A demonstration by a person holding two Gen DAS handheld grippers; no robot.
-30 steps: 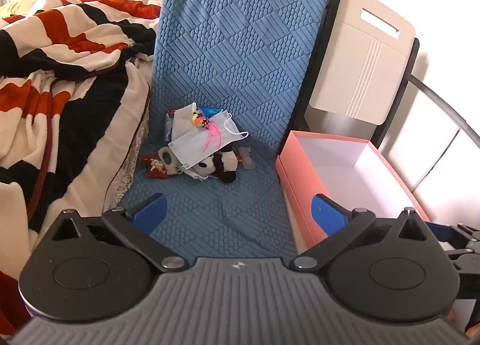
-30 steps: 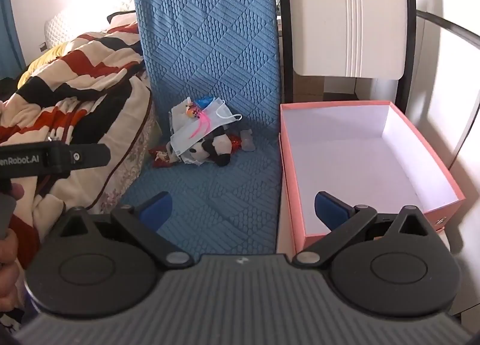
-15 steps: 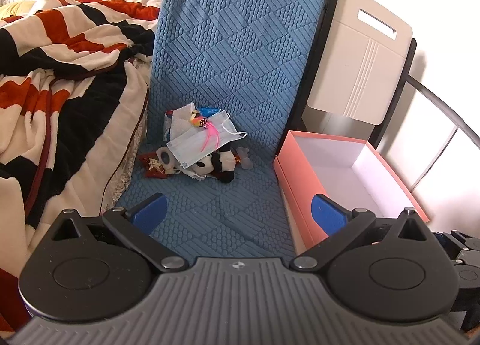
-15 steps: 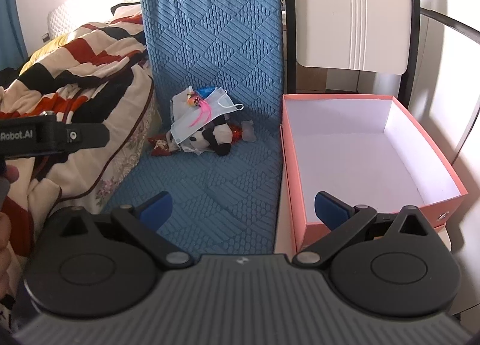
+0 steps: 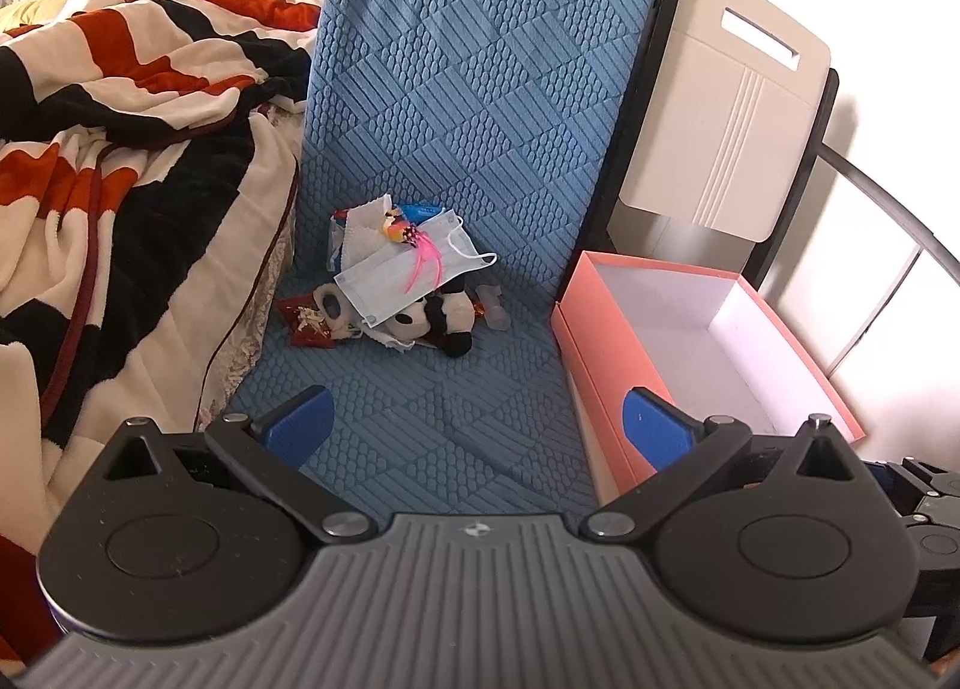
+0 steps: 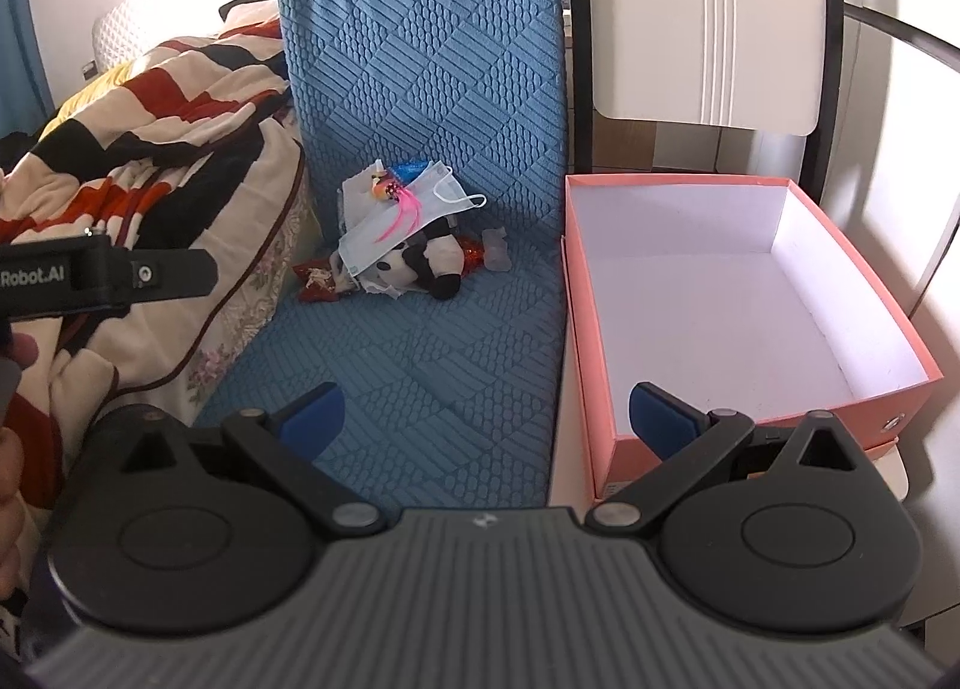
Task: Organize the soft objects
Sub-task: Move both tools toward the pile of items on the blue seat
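**Right now: both grippers released, the soft pile well ahead of you**

On your far left a striped blanket [image 5: 120, 149] spills off the bed and presses against the edge of the blue quilted mat [image 5: 480, 89]. That mat covers the seat and stands up behind it. Near the fold sits the heap of soft things: a pale blue face mask [image 5: 408, 275] draped on top with a pink feathered toy [image 5: 414, 251] lying across it, a black-and-white plush panda [image 5: 441, 320] underneath, and a red wrapper [image 5: 303, 320] at the left edge. Your left gripper [image 5: 477, 419] hangs open and holds nothing, well short of the heap. Your right gripper [image 6: 486, 413] is likewise spread and holds nothing. Just beside the mat on the right stands the open pink box [image 6: 606, 329], its white inside bare. Behind it leans a cream panel [image 6: 708, 17].
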